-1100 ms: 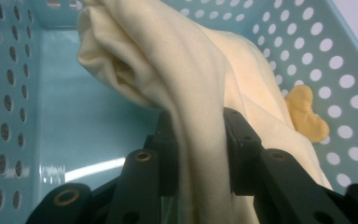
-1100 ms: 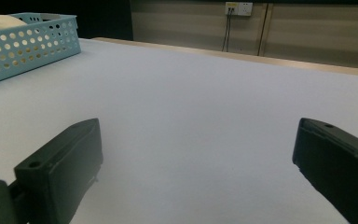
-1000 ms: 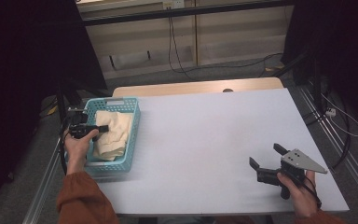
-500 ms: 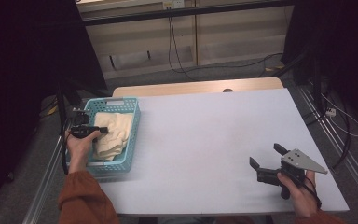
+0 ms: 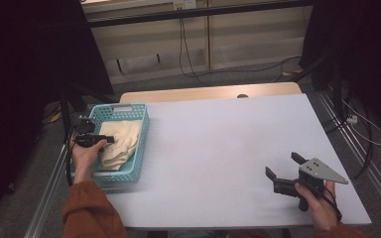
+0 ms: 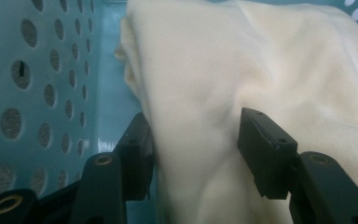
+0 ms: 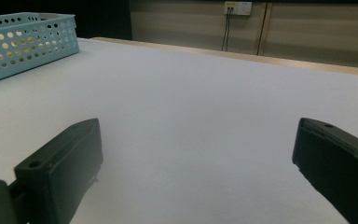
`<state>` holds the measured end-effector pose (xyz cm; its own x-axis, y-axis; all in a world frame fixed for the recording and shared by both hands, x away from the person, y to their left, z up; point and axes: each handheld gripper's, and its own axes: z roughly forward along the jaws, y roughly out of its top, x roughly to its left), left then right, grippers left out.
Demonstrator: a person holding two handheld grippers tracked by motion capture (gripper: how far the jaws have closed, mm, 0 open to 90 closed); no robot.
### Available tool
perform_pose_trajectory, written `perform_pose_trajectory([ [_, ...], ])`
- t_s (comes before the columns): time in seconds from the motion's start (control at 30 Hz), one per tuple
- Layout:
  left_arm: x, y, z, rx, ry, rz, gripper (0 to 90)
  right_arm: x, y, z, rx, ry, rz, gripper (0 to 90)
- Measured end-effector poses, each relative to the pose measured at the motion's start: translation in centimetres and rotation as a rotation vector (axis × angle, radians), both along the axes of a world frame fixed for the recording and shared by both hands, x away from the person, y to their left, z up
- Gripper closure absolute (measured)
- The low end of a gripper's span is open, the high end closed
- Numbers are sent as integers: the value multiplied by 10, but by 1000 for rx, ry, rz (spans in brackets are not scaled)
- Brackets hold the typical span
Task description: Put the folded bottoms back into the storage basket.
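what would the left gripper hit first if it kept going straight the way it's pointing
The cream cloth in the blue basket. The left gripper, its jaws just opening, already has a fold between them, so it would likely push into the cloth at once.

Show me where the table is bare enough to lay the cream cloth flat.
Bare white tabletop runs from the blue basket across to the right tongs. The basket is crowded: the cream cloth and the left tongs sit inside it.

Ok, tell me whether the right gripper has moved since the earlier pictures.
No. In the high view the right gripper sits at the same spot near the near-right corner of the white table, jaws open, just as in both earlier frames.
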<state>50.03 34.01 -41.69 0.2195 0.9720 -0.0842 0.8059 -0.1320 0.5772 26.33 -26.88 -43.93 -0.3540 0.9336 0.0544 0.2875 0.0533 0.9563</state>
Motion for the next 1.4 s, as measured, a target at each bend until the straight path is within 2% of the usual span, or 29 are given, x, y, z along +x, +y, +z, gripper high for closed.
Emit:
perform_pose_trajectory([
  [0.07,0,1,1,-4,0,4,426,0,0,0,2,-2,-2,17],
  [0.27,0,0,0,-21,2,-6,395,1,-1,0,2,0,-2,17],
  [0.47,-1,0,3,-59,-4,-25,314,0,-2,0,7,1,-3,17],
  [0.57,-1,0,5,-63,1,-36,278,0,-2,0,7,0,0,17],
  [0.6,-2,-2,6,-53,3,-27,274,0,-2,0,6,-1,-1,17],
  [0.73,-5,-5,9,-35,4,-50,214,1,-2,-1,5,0,-3,18],
  [0.9,-7,-5,12,-61,-17,-48,184,1,-2,0,8,-1,-2,18],
  [0.93,-8,-3,14,-54,-12,-61,179,1,-2,0,8,0,-2,18],
  [0.97,-9,-4,14,-60,-38,-45,162,1,-2,0,8,1,-1,18],
  [1.03,-12,-4,17,-53,-78,-20,48,2,-1,-1,8,0,1,18],
  [1.07,-13,-2,19,-53,-96,-19,45,2,-1,-1,9,0,1,18],
  [1.1,-15,-1,20,-77,-119,-5,70,2,-1,-1,8,0,2,18],
  [1.17,-17,3,22,-111,-150,-8,46,3,-1,-1,11,2,-1,18],
  [1.23,-19,5,23,-109,-161,-24,45,3,-1,-1,11,4,0,18],
  [1.27,-20,6,23,-121,-164,-26,45,3,0,-1,11,5,1,18],
  [1.4,-26,10,26,-162,-219,-57,45,4,0,-1,8,3,3,18],
])
